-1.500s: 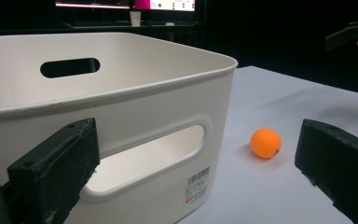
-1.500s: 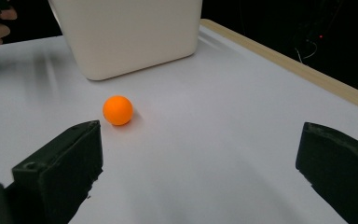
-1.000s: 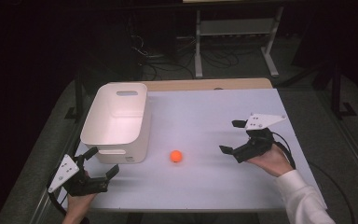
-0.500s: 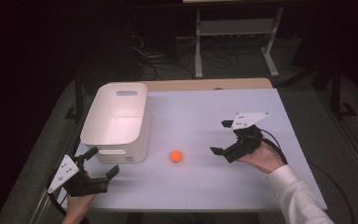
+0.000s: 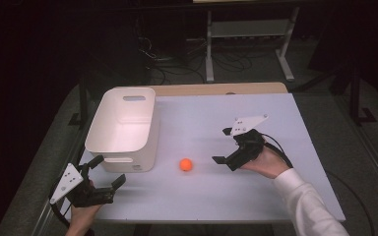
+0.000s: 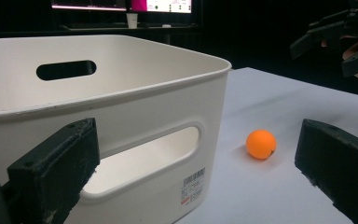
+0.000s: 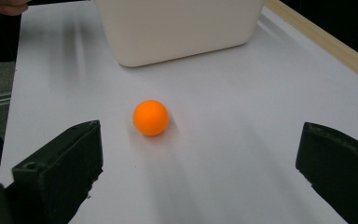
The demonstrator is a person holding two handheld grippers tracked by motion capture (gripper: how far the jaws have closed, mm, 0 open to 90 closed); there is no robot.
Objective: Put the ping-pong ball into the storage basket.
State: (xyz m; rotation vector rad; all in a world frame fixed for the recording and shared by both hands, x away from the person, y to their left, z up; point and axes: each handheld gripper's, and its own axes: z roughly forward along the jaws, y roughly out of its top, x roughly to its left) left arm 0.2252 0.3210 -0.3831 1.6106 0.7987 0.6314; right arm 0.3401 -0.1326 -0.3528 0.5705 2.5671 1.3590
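A small orange ball lies on the white table, just right of a white plastic bin with handle slots. My right gripper is open, a short way to the ball's right and pointing at it. In the right gripper view the ball sits ahead between the wide-apart jaws, left of centre, with the bin beyond. My left gripper is open at the table's front left, beside the bin's near corner. In the left gripper view the bin is close and the ball lies to its right.
The white table has a wooden strip along its far edge. A metal stand and cables are on the dark floor behind it. The other hand's gripper shows at the top right of the left gripper view.
My right gripper has moved left across the table toward the ball, staying open. The left gripper, the ball and the bin have not moved.
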